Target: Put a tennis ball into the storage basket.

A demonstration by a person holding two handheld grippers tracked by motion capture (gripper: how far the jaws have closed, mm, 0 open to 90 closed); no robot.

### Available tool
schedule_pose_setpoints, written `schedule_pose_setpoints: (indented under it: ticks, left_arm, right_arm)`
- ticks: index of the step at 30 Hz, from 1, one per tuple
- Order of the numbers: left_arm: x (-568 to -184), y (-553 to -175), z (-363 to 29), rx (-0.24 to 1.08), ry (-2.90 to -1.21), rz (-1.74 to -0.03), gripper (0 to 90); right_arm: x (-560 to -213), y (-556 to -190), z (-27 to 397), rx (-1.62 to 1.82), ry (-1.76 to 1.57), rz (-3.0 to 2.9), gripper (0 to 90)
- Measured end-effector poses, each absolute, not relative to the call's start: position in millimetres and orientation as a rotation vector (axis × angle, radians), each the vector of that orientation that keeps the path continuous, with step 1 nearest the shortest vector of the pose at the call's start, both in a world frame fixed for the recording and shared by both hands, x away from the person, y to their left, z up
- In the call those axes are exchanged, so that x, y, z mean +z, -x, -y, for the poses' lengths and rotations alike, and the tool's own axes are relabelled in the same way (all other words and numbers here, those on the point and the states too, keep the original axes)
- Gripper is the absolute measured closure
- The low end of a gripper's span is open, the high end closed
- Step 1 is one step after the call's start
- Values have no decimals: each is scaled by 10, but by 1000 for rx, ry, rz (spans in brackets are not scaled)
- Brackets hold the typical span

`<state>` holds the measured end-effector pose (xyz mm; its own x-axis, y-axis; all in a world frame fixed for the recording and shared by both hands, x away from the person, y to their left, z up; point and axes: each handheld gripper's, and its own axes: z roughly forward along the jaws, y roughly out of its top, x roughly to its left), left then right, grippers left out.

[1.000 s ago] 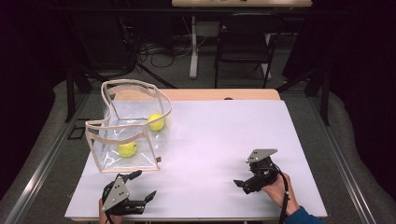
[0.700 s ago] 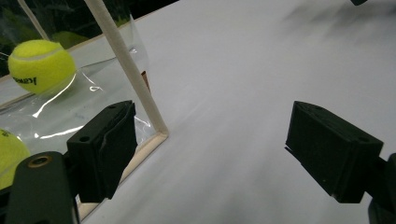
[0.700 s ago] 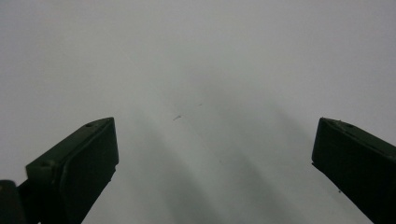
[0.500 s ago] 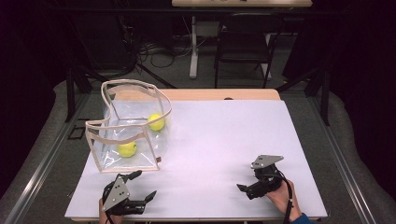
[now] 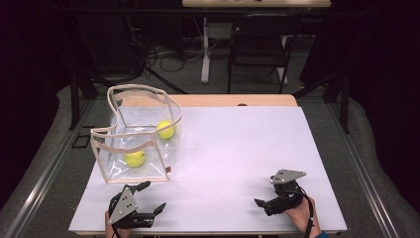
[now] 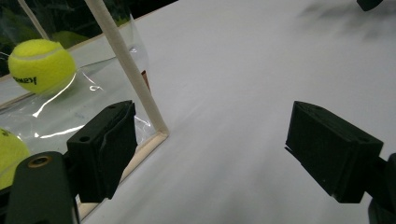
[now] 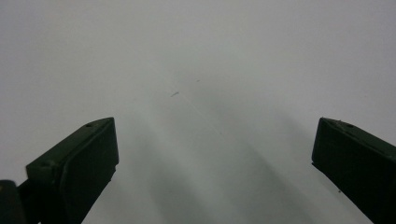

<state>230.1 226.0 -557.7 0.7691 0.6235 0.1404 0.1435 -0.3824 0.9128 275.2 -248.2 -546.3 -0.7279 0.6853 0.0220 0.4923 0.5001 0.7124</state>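
The table [image 5: 237, 148] is the biggest thing in front of me, covered in a plain white sheet that looks smooth, so anything I nudge on it will probably slide rather than stay put.

On its left half stands the clear plastic bag [image 5: 136, 134], open at the top, with a pale trim running along its rim and edges. I judge it light and floppy: the film walls crease and catch glare, and only the trim gives it shape. Pinching the film would likely crumple or slip, so the trim at a corner or along the rim is where I would take hold. One such trimmed corner sits just beside the left jaw in my left tool's own view.

Inside the bag lie two tennis balls, one [image 5: 166, 130] toward the far side, one [image 5: 134, 158] nearer me. They should be light, springy and felt-covered, so easy to clamp across the middle, but apt to roll on the slick film.

My left tool [image 5: 148, 201] rests at the near edge just beside the bag, jaws wide apart and holding nothing. My right tool [image 5: 262, 204] lies well apart on the right, over bare sheet, jaws also spread and empty.
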Motion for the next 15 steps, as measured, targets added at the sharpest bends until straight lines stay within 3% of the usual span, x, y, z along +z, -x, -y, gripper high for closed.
schedule_pose_setpoints:
  ticks: [15]
  left_arm:
    - [-5580,-2309,-2257,580,-1934,-581,159]
  right_arm:
    - [-5501,-2729,2516,1062,-1010,-2468,0]
